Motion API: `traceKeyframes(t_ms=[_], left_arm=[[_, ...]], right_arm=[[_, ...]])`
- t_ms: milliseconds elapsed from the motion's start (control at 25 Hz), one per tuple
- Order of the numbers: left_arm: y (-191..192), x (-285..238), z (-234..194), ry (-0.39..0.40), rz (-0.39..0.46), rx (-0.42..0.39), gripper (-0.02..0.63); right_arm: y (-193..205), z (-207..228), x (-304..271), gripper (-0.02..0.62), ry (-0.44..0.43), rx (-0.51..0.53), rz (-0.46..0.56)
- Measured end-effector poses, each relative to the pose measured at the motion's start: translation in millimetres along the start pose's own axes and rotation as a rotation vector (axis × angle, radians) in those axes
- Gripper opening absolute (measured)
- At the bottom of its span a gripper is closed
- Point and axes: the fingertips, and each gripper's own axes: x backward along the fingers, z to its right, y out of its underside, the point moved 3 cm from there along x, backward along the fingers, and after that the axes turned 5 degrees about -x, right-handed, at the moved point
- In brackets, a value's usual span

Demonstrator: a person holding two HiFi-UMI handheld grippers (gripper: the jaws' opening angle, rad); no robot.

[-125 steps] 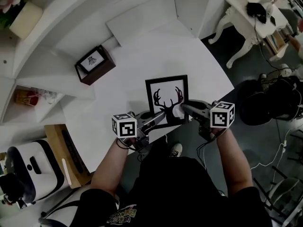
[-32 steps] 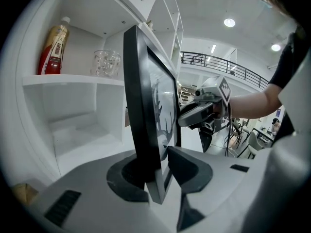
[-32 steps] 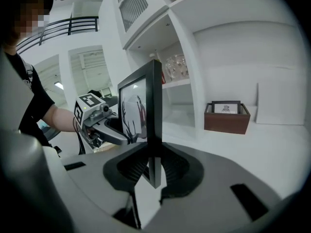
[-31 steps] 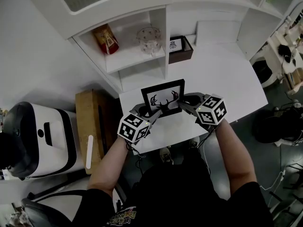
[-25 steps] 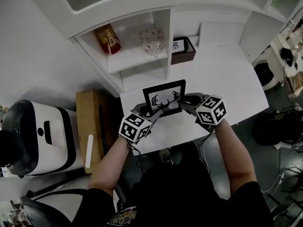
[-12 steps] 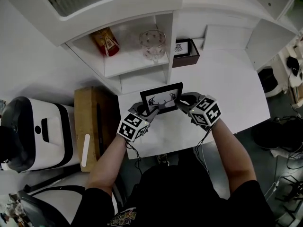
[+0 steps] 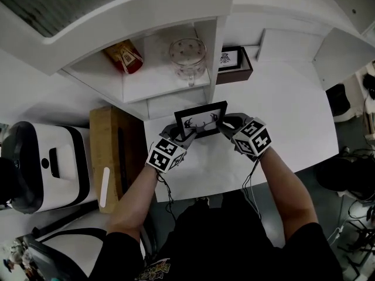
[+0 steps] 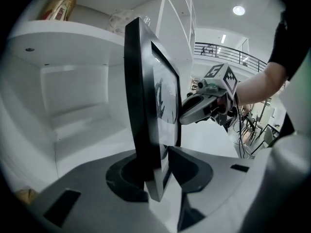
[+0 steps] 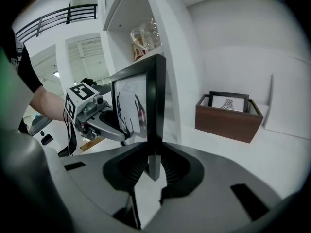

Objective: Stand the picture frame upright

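The picture frame [image 7: 201,120] is no longer lying flat near the front edge of the desk [image 7: 281,110], as it was some seconds ago. Now it is standing on its edge between the two grippers, with the deer picture facing the person, and it has been carried back close to the white shelf unit [image 7: 170,84]. The left gripper [image 7: 176,134] is pinching the frame's left side and the right gripper [image 7: 225,124] is pinching its right side – both pairs of fingers are narrow, closed on the thin black border. Whether the bottom edge is already touching the desk, I cannot tell. To my judgement the turning is done – what is remaining is to set it down so it is staying upright when both grips are opening.
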Motion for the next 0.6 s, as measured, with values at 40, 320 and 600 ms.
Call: traceKeyframes(t_ms=[40,320,600], left_arm=[[1,-3,-3,-0.003,-0.002,0.002,0.127],[9,-21,-20,-0.016,-0.023,0.011,0.129],[11,-34,-32,0.000,-0.020,0.031,0.140]], right_arm=[[0,3,-3,0.075,0.003,0.000,-0.003],[2,20,-22,0.075,0.014,0.014,-0.029],[0,31,-29,0.075,0.020,0.009,-0.032]])
